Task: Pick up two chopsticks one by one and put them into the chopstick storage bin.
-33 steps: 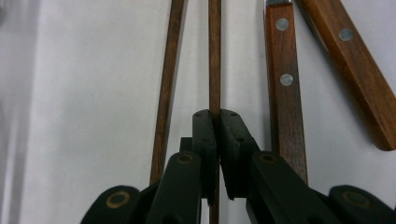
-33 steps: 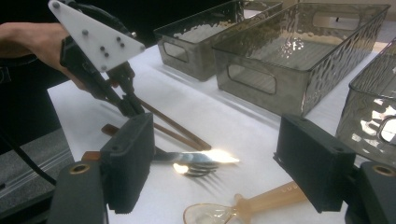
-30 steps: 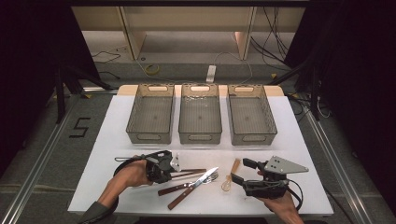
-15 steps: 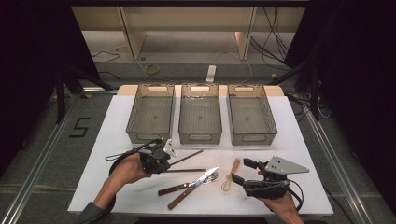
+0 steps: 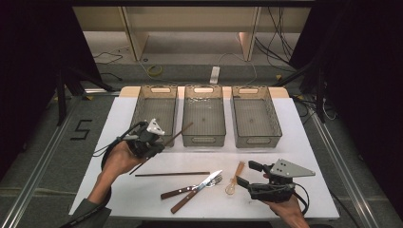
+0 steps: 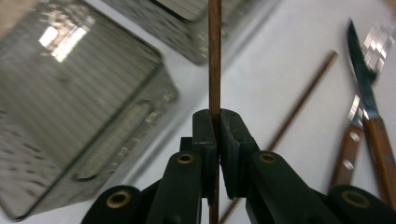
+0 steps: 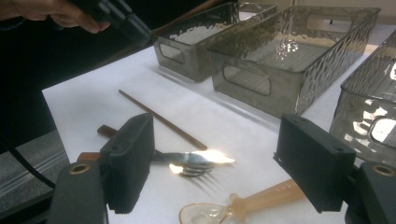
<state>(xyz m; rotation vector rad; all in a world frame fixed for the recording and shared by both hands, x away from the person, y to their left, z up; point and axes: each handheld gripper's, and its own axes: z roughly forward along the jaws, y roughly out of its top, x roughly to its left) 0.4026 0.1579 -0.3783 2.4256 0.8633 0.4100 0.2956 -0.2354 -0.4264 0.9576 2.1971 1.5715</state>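
A thin brown chopstick is pinched between the pressed-together fingers of the left gripper, as is seen plainly in the left gripper view, where the stick runs straight up between the two black fingers. In the high view this chopstick is held above the white table, slanting from the gripper toward the near end of the middle bin, with the left bin just beside the gripper. A second chopstick is left lying flat on the table, near the person's side. Just beside it, a wooden-handled knife and fork are laid crossing each other, and a translucent spoon is set near them. The right gripper is held low over the table close to the spoon, its fingers spread wide with nothing between them. The right bin is seen beyond it.
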